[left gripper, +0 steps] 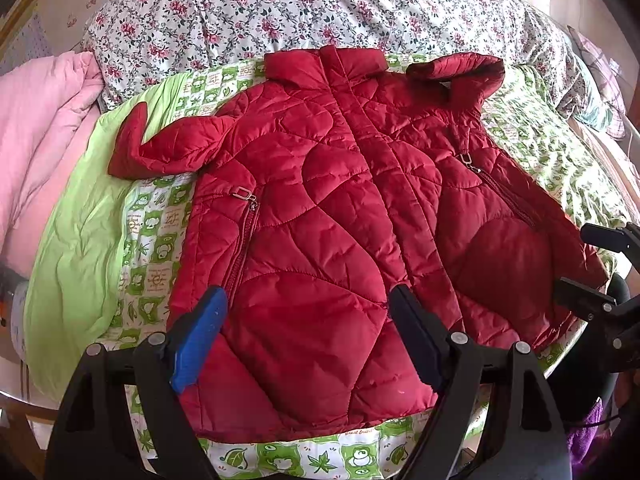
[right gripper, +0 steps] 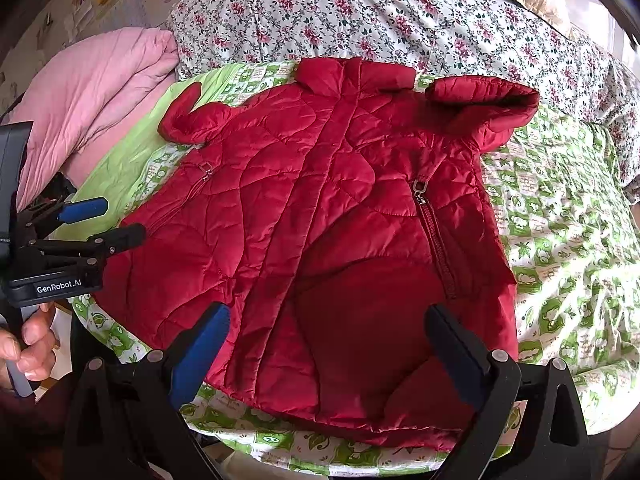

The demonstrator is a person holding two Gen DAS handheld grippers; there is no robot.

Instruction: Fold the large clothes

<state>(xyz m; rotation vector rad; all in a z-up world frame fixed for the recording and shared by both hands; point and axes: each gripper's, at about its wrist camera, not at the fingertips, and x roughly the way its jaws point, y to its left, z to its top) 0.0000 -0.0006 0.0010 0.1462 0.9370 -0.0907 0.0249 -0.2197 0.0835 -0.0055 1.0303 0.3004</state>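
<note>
We see red quilted jacket flat on green frog blanket, front up. Both tongs, left & right, apart above hem, holding nothing.

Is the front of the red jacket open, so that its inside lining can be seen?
No, the red jacket lies flat on the green blanket with its front placket closed from collar to hem.

Red quilted jacket, green frog-print blanket, floral quilt
</note>
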